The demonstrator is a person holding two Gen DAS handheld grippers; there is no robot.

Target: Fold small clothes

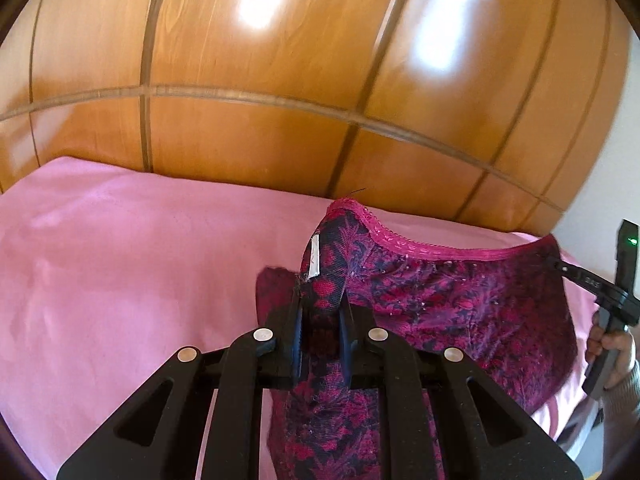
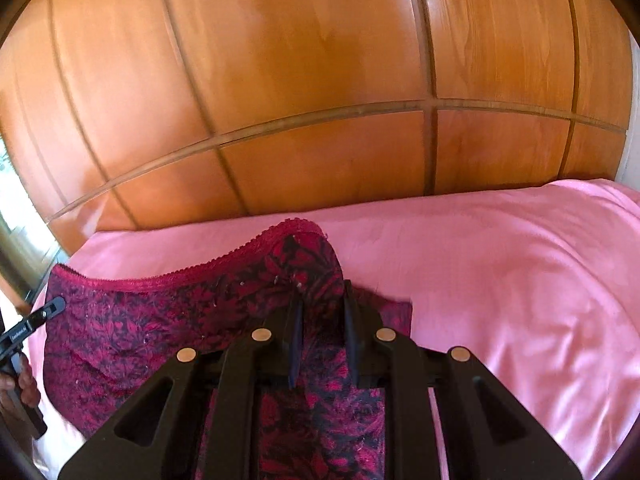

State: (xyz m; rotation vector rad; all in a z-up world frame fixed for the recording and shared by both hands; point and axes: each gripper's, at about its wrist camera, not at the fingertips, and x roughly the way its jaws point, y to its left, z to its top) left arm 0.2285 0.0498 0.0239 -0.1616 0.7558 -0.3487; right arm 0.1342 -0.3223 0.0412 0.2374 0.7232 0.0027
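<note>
A small magenta and navy floral garment (image 1: 460, 300) with a pink lace waistband is held stretched above the pink bed sheet (image 1: 120, 280). My left gripper (image 1: 322, 312) is shut on its left waistband corner, where a white label shows. My right gripper (image 2: 322, 312) is shut on the opposite corner of the garment (image 2: 160, 320). Each gripper also shows in the other's view: the right gripper (image 1: 560, 268) at the far right edge, the left gripper (image 2: 56, 304) at the far left. The cloth hangs down between and below both grippers.
The pink sheet (image 2: 520, 280) covers the bed in both views. A glossy wooden wardrobe (image 1: 280, 80) with panelled doors stands directly behind the bed (image 2: 320, 80). A white wall strip shows at the right edge of the left wrist view.
</note>
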